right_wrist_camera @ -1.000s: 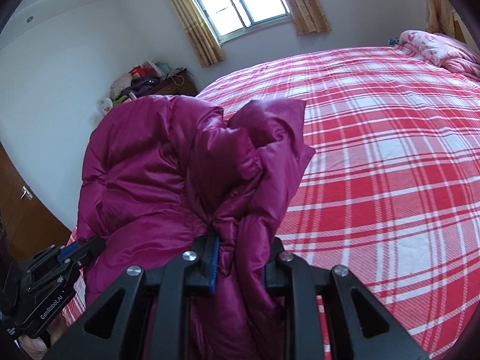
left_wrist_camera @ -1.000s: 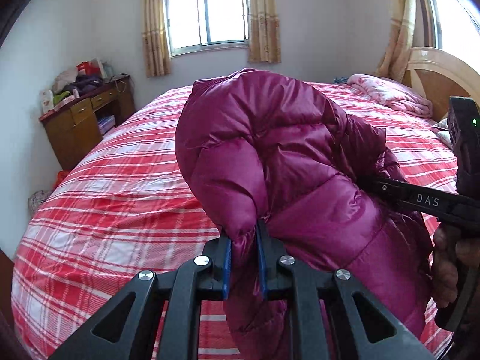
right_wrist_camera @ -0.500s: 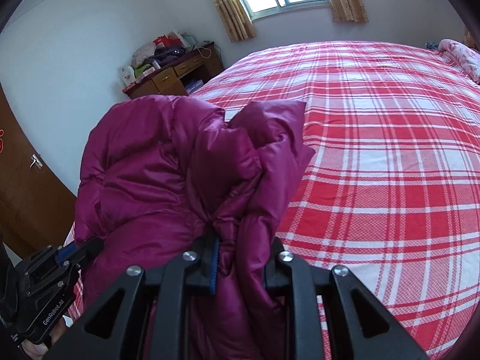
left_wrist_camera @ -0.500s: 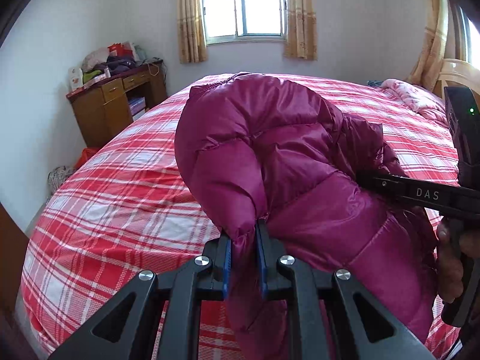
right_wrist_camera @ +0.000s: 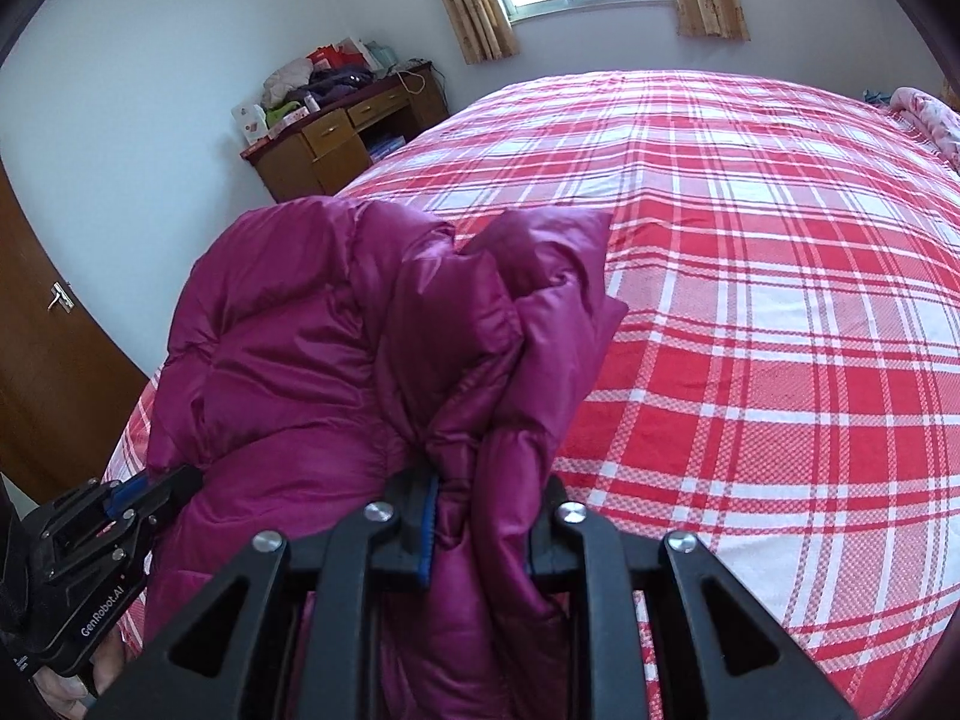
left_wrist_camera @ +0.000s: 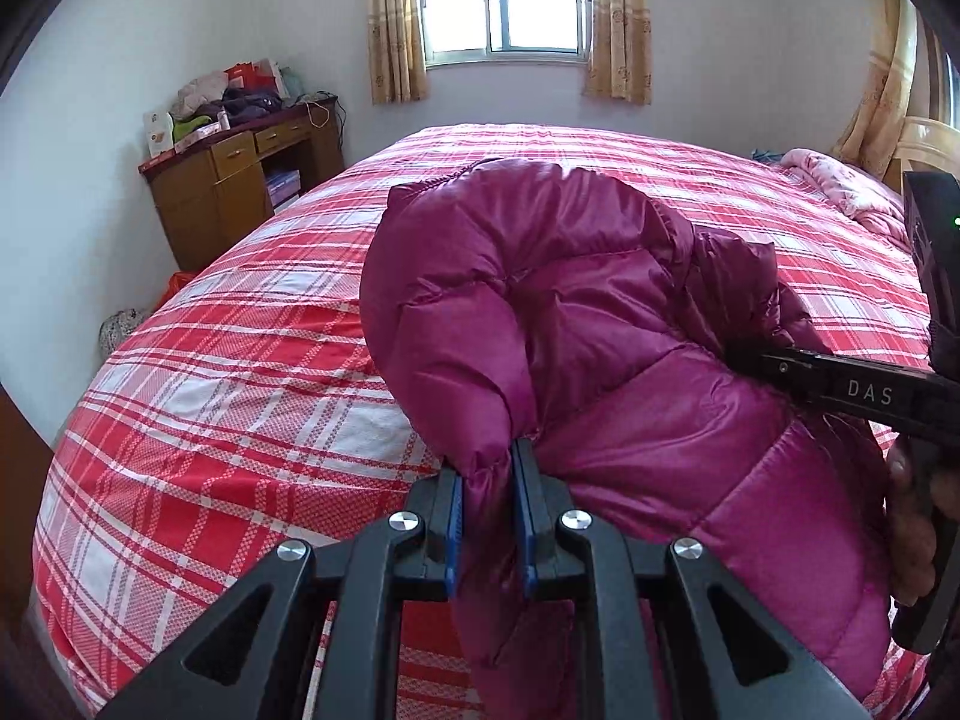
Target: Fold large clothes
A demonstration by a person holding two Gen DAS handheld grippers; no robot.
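A magenta puffer jacket (left_wrist_camera: 570, 312) hangs bunched in the air over the near part of the bed; it also shows in the right wrist view (right_wrist_camera: 336, 348). My left gripper (left_wrist_camera: 487, 516) is shut on a fold of its edge. My right gripper (right_wrist_camera: 480, 534) is shut on a thicker bunch of the same jacket. In the left wrist view the right gripper (left_wrist_camera: 738, 354) comes in from the right, its tips buried in the fabric. In the right wrist view the left gripper (right_wrist_camera: 174, 480) sits at the lower left against the jacket. The jacket's lower part is hidden below the frames.
A wide bed with a red and white plaid cover (right_wrist_camera: 750, 300) fills the room ahead. A wooden desk (left_wrist_camera: 240, 180) piled with clothes and boxes stands at the far left wall. A pink blanket (left_wrist_camera: 834, 180) lies by the headboard at the right. A brown door (right_wrist_camera: 42, 360) is at the left.
Both grippers have tilted downward and moved over the bed with the jacket still held, so the window has risen in view and more bedcover shows. The grips have not changed.
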